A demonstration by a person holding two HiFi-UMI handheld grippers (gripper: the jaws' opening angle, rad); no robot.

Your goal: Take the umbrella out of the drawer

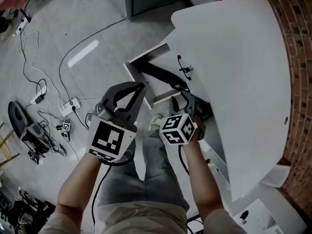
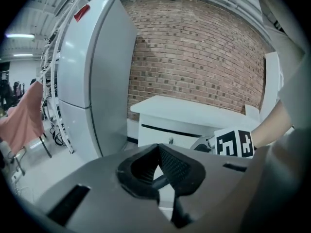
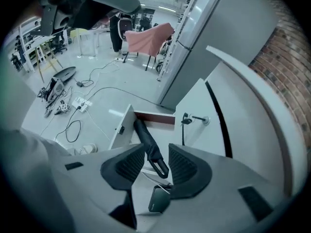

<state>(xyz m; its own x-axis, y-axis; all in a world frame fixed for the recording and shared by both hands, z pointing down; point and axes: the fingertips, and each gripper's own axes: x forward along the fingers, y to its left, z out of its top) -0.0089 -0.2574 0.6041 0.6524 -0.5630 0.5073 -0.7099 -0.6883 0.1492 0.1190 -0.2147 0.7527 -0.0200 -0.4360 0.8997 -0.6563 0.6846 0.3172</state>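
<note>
A white desk (image 1: 243, 57) is seen filling the right of the head view, and its drawer (image 1: 146, 54) stands open at the upper centre, with the folded black umbrella (image 1: 161, 74) laid slantwise inside it. The right hand-held gripper (image 3: 156, 148) is held above the drawer with its jaws spread apart; the umbrella's looped handle is seen in the gap between them but is pressed by neither pad. The left hand-held gripper (image 1: 141, 87), just left of centre, is closed tip to tip, and nothing is held in it.
</note>
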